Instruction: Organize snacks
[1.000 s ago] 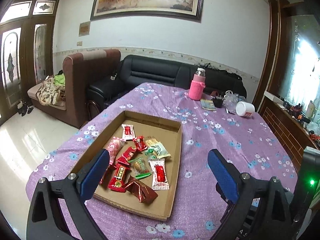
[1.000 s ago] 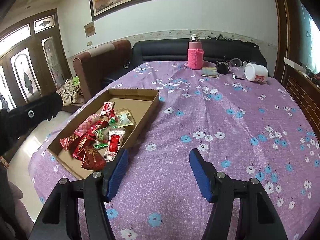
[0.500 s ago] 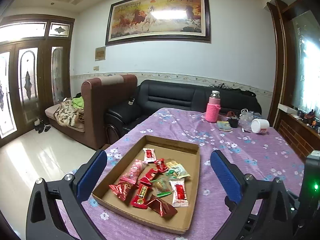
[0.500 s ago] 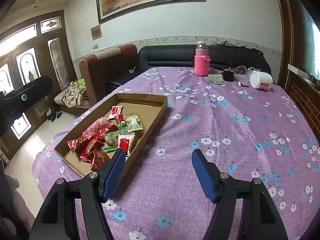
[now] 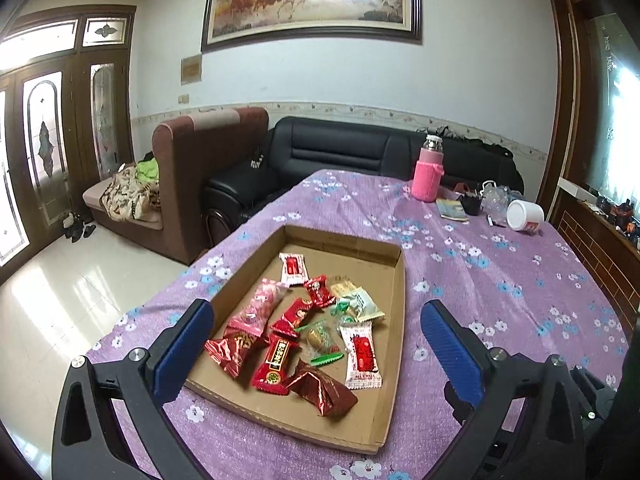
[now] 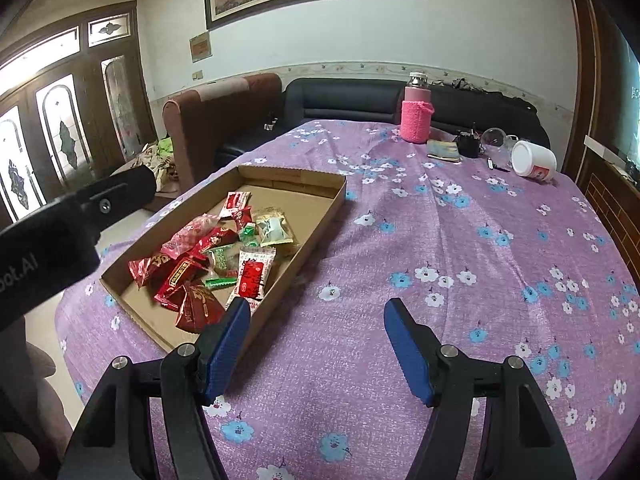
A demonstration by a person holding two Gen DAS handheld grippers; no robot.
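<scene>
My left claw [image 5: 316, 332], jaws apart and empty, hangs directly over the snacks [image 5: 304, 332] in the tray [image 5: 394, 344]; my right claw [image 6: 316, 344], likewise apart, sits right of it.

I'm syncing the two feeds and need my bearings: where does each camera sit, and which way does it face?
Left wrist: on the left gripper, looking down its open blue fingers at the snacks in the box.
Right wrist: on the right gripper, beside the box, facing across the tablecloth; its open fingers and the left gripper's body show.
Shared: box, snacks, pink bottle.
</scene>
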